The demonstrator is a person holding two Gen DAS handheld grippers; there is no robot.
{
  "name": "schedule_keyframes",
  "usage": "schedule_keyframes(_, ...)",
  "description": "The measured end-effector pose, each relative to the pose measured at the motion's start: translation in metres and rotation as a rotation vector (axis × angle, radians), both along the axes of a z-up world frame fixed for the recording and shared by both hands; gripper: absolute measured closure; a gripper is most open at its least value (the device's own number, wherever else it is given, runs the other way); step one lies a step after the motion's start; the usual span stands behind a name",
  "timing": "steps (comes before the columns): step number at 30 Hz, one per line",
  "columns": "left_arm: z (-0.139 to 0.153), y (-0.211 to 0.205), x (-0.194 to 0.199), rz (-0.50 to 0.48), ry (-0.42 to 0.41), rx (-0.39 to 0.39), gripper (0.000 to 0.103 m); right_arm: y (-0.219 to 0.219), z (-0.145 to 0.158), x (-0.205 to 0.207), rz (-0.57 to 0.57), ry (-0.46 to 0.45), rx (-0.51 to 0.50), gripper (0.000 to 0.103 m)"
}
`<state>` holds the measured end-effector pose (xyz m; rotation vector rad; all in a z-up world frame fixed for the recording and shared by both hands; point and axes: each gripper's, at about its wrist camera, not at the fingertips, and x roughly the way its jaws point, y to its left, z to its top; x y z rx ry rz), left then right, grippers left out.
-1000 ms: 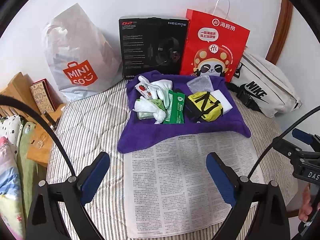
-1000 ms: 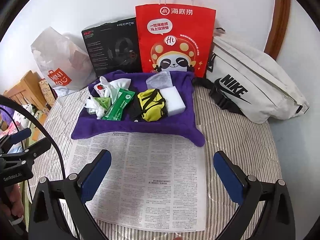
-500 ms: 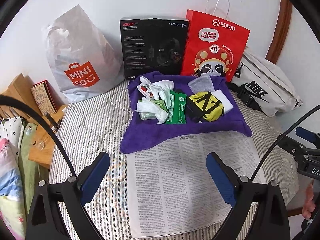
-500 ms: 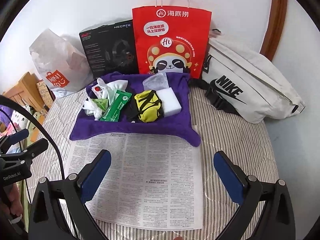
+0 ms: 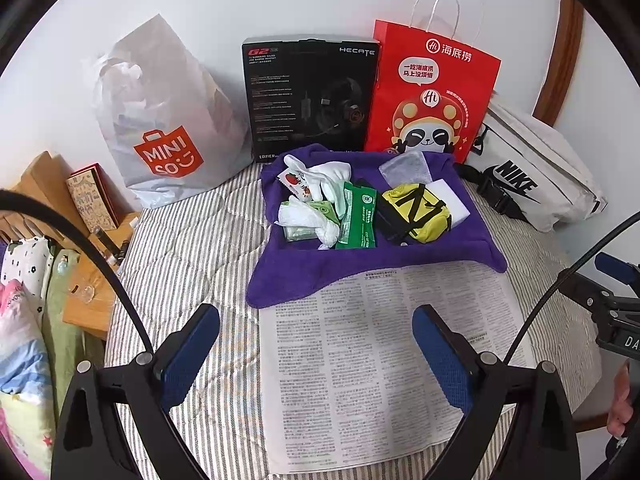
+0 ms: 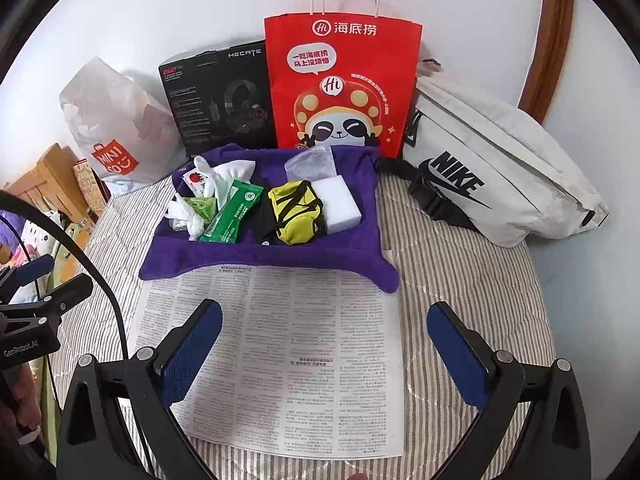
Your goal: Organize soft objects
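Observation:
A purple towel (image 5: 320, 268) (image 6: 260, 256) lies on the striped bed and carries a pile of soft items: a yellow pouch (image 5: 416, 212) (image 6: 296, 212), a white sponge block (image 5: 448, 194) (image 6: 340, 196), a green wipes pack (image 5: 358, 220) (image 6: 232, 210), white socks (image 5: 332, 180) (image 6: 228, 172) and a grey cloth (image 5: 404, 168) (image 6: 308, 162). A newspaper sheet (image 5: 380, 360) (image 6: 288, 352) lies in front of the towel. My left gripper (image 5: 316, 356) is open and empty above the newspaper. My right gripper (image 6: 324, 356) is open and empty above the newspaper too.
Along the wall stand a white Miniso bag (image 5: 164, 120) (image 6: 116, 120), a black headset box (image 5: 308, 96) (image 6: 220, 96) and a red paper bag (image 5: 432, 92) (image 6: 340, 84). A white Nike bag (image 5: 532, 172) (image 6: 492, 172) lies at the right. A wooden rack (image 5: 48, 200) stands left of the bed.
Both grippers have drawn back and risen slightly; the towel pile sits a little farther away in both views. Jaws stay open.

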<state>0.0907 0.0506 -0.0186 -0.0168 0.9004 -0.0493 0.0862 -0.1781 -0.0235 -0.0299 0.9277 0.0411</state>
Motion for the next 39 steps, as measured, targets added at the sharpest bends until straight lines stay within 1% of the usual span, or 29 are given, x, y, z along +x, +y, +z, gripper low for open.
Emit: schedule_keyframes(39,0.0011,-0.0013,-0.0014,-0.015,0.004,0.014,0.005,-0.0016,0.0019,-0.0026,0.001,0.004,0.002,0.002)
